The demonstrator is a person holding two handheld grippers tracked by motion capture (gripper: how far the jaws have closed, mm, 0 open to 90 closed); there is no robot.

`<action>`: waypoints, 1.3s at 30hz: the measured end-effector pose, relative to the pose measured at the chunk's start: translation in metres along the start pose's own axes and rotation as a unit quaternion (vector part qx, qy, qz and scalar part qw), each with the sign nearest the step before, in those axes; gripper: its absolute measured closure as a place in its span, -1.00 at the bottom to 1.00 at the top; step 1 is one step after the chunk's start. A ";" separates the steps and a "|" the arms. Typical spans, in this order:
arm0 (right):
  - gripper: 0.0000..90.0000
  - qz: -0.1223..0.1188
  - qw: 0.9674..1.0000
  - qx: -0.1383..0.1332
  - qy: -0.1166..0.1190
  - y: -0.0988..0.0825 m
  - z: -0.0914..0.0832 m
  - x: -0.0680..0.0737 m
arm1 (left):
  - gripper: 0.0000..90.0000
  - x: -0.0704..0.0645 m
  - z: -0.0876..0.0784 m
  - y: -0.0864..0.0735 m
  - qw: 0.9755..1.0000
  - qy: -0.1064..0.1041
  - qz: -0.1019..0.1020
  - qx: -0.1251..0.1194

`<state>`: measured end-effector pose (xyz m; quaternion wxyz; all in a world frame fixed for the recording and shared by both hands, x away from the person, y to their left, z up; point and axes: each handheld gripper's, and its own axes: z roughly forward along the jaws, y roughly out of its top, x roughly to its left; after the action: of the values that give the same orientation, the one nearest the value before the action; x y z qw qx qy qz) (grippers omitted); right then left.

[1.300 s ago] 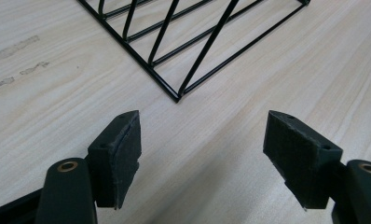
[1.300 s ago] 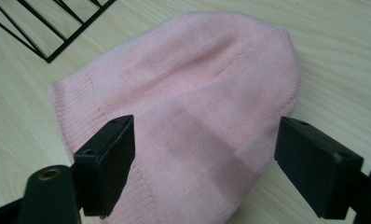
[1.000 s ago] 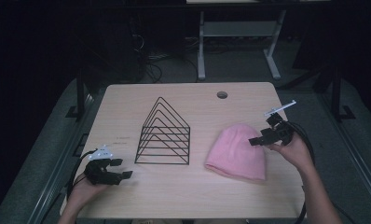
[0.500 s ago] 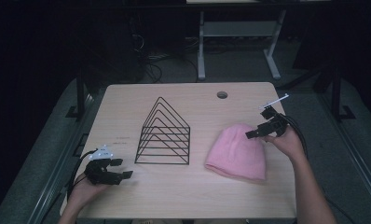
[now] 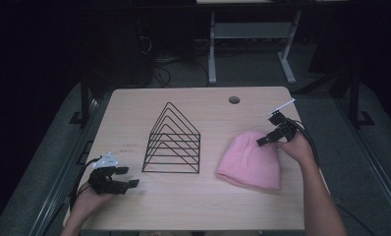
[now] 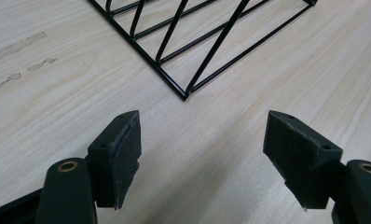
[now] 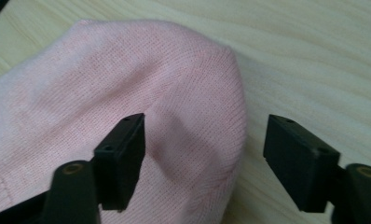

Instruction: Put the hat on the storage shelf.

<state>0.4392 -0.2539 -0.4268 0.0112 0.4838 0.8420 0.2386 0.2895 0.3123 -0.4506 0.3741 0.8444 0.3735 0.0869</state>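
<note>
A pink knitted beanie lies flat on the right half of the wooden table. My right gripper is down at the hat's far right edge, at its rounded crown. In the right gripper view the left jaw dents the beanie while the right jaw hangs over bare wood, so the crown's rim lies between them. These jaws have just been closing but stand open. My left gripper rests open at the table's front left, nothing between its pads.
A black wire rack of nested triangles stands mid-table, its front corner just ahead of the left jaws. A round cable hole sits near the far edge. Dark floor and a desk frame lie beyond.
The right hand has moved left and slightly down onto the beanie's crown, and its jaws have narrowed. The left hand has stayed put.
</note>
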 end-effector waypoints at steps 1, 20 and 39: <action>-0.28 -0.001 1.000 0.003 0.000 0.000 0.002 0.000 | -0.38 0.000 0.000 0.000 1.000 0.000 0.000 0.000; 0.08 0.028 0.999 0.005 0.015 -0.004 0.019 -0.003 | -0.38 0.000 0.001 0.000 1.000 0.000 0.001 0.003; 0.60 0.043 0.998 -0.009 0.036 -0.009 0.017 -0.004 | -0.38 -0.001 0.003 0.000 1.000 -0.002 0.005 0.009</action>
<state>0.4381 -0.2545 -0.4469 -0.0251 0.5101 0.8182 0.2641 0.2902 0.3104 -0.4528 0.3673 0.8495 0.3695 0.0834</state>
